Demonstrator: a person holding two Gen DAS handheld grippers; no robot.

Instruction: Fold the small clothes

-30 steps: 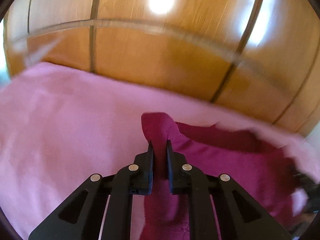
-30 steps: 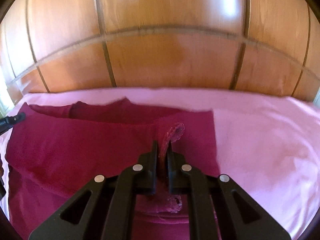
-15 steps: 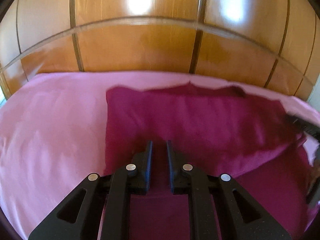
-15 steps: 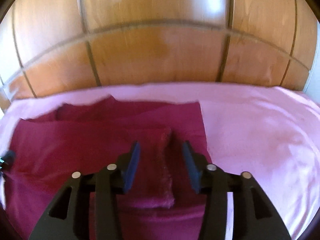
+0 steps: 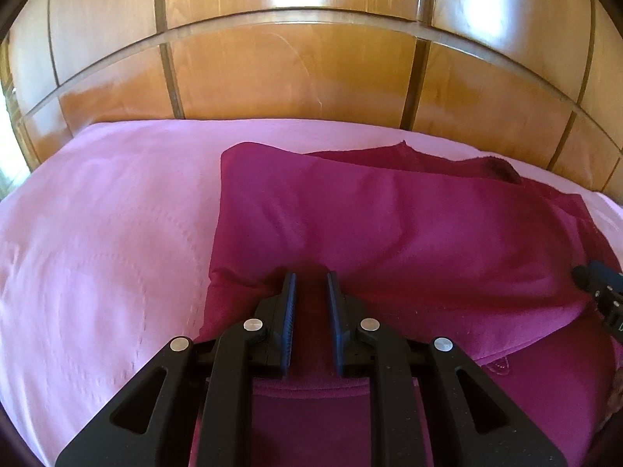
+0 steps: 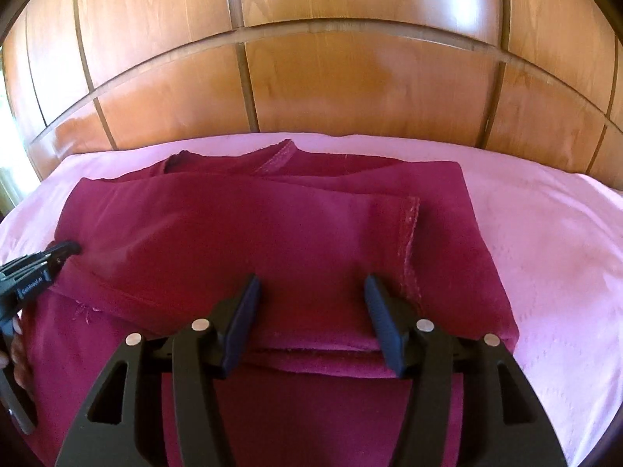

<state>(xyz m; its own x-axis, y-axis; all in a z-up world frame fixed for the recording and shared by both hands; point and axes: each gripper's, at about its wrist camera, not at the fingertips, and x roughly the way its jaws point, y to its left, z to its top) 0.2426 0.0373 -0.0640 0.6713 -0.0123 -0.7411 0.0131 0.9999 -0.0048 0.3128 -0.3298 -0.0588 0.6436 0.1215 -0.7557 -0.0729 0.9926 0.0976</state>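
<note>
Both views' bottom edges cut off the maroon garment [image 6: 272,233], near hem unseen.

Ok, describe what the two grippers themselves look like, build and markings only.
Both are matte black plastic. The left gripper and the right gripper each have two flat, tapering fingers on angled arms with triangular cut-outs and round silver pivot pins. The left fingers show ribbed inner pads. Small white lettering marks the left gripper's side in the right view, too small to read.
</note>
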